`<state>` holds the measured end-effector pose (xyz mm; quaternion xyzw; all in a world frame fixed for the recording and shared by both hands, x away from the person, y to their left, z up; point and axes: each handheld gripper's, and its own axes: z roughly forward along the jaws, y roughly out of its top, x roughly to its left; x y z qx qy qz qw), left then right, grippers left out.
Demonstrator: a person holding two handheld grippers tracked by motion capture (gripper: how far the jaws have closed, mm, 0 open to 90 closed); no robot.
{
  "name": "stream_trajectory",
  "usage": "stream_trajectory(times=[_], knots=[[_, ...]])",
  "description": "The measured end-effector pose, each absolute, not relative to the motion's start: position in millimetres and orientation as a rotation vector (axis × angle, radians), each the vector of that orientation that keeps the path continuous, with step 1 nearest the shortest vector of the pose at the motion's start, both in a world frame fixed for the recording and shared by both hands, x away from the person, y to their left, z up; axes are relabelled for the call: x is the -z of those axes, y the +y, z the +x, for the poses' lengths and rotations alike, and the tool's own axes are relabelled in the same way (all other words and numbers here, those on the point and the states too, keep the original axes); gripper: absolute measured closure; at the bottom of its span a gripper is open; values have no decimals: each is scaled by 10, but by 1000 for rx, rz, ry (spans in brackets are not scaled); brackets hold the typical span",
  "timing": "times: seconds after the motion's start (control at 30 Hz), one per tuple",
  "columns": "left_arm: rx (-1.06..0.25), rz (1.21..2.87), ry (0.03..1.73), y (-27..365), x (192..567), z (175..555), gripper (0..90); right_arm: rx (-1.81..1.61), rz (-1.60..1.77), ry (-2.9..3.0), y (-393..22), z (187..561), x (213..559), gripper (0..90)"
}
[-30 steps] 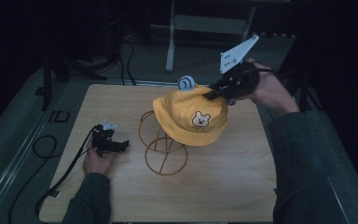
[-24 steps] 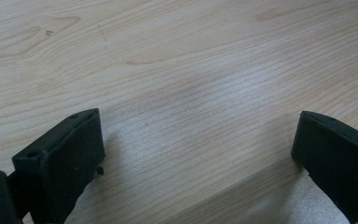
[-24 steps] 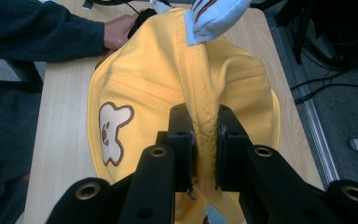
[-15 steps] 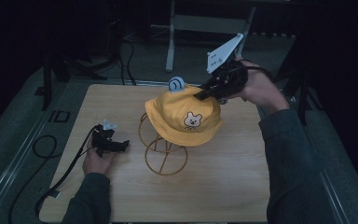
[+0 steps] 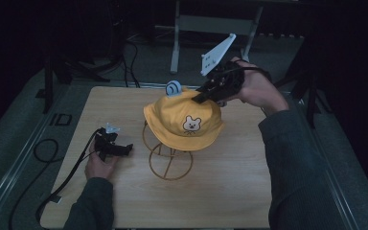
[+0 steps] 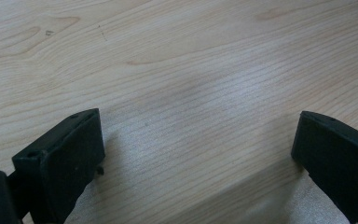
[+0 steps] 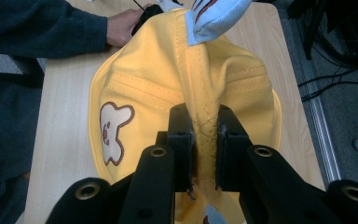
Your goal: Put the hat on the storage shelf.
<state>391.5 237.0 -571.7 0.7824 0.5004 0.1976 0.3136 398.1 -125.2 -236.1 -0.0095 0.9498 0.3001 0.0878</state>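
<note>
While the right gripper is pinching the yellow hat by its crown seam, the left gripper is resting wide open, bare table lying between its jaws.

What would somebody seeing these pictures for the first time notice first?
The bright yellow fabric hat with a bear face patch stands out, sitting over a gold wire stand at the middle of the pale wooden table. The right gripper is shut on a pinched fold of the hat's crown. At the table's left side, the left gripper rests with its jaws open over bare wood.
</note>
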Motion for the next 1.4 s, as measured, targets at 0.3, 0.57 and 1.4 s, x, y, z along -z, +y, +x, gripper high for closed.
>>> stream_trajectory(times=[0.3, 0.57, 1.4], knots=[[-521, 2061, 1320, 2369, 5717, 3915, 22, -831, -59, 2837, -1086, 3987, 2389, 795], [-520, 2067, 1313, 2370, 5716, 3915, 22, -777, -99, 2846, -924, 3984, 2435, 795], [-518, 2065, 1313, 2368, 5717, 3914, 22, -677, -181, 2887, -483, 3947, 2554, 790]])
